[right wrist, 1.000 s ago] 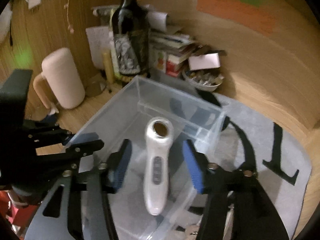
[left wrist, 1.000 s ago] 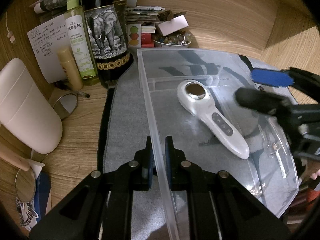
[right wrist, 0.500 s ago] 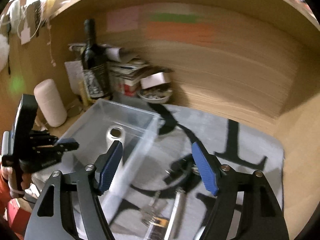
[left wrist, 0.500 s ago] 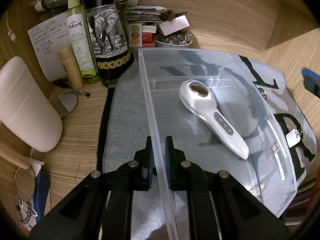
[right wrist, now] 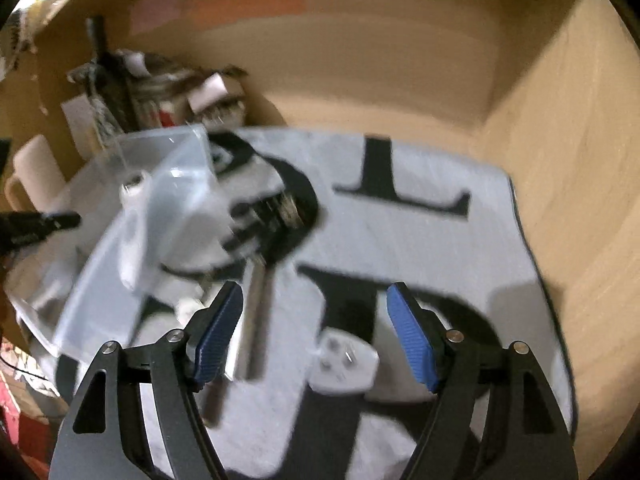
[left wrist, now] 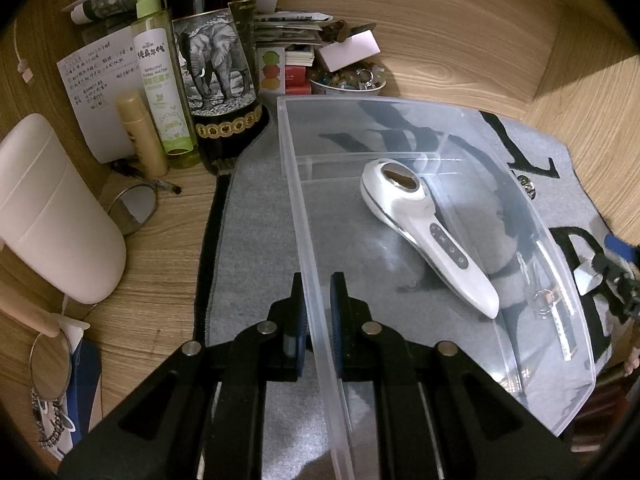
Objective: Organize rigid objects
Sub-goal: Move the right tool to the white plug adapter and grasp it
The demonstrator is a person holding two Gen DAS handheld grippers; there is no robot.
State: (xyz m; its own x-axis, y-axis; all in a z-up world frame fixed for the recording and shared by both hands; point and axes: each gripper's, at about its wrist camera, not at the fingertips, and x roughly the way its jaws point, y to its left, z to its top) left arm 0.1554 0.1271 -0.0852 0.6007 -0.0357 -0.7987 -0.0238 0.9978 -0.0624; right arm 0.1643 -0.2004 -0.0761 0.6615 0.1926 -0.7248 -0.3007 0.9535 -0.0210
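Grey mat [left wrist: 256, 216]: left gripper [left wrist: 318, 312] clamps bin [left wrist: 304, 240] wall; massager [left wrist: 424, 232] inside. Right gripper [right wrist: 316, 336] wide open, empty, above plug [right wrist: 344, 362].

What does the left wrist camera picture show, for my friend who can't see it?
The left gripper is pinching the near wall of a clear plastic bin on a grey mat. A white handheld device lies inside, and bottles stand behind on the wooden desk.
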